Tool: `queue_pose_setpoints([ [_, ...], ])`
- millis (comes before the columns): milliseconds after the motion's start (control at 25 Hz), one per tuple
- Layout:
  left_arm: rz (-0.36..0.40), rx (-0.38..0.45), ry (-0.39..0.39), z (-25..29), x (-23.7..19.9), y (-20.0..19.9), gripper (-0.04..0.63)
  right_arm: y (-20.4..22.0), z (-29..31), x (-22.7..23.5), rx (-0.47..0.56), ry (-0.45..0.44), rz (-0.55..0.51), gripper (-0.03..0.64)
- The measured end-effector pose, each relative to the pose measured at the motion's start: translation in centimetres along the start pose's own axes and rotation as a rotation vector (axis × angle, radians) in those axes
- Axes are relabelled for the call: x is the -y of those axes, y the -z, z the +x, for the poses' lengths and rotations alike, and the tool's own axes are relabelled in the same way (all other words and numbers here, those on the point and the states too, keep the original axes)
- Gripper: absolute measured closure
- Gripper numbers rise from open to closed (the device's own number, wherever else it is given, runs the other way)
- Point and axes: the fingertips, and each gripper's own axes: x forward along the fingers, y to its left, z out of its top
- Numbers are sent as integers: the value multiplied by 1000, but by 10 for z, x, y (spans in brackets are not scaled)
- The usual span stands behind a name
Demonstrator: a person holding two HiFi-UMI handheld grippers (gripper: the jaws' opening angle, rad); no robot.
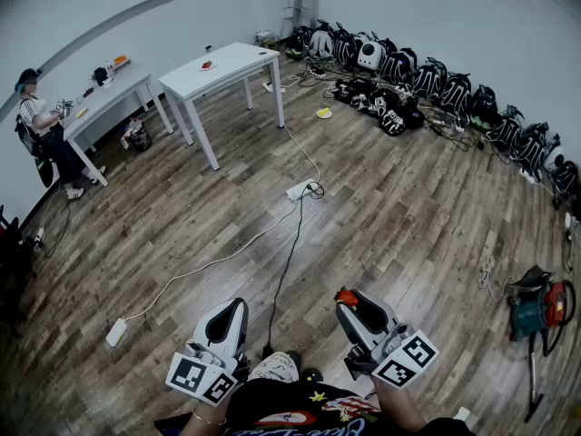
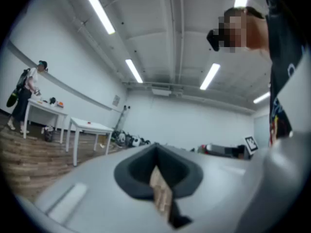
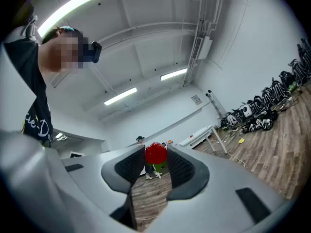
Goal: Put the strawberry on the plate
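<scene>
Jaws of right gripper [image 1: 349, 301] on strawberry [image 3: 156, 153]

the left tool [image 1: 232, 309] is pointing forward, close to the body, with its jaws pressing together. the right tool [image 1: 350, 303] is pointing forward beside it, pinching a strawberry [image 3: 156, 153] at its tips.

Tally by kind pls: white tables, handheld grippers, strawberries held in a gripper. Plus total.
white tables: 2
grippers, left gripper and right gripper: 2
strawberry, held in the right gripper: 1
Total: 5
</scene>
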Motion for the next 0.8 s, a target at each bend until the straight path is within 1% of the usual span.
queue_pose_setpoints([
  [120,42,-25,-33,17,-11,10,607,0,5,22,-2,-1,5,471],
  [200,46,-39,-36,34,-17,14,607,-6,12,34,-3,-2,-2,471],
  [320,30,-46,-5,67,-25,18,607,-16,28,50,-4,6,-12,470],
  [440,-2,-26,10,100,-48,17,607,-18,59,71,-25,5,-23,471],
  [520,2,-16,2,116,-74,12,607,-17,91,83,-40,-10,-27,471],
  [600,23,-15,-19,130,-107,6,607,-16,130,94,-47,-29,-29,471],
  [800,82,-24,-102,172,-205,-15,607,-19,257,125,-62,-99,-22,471],
])
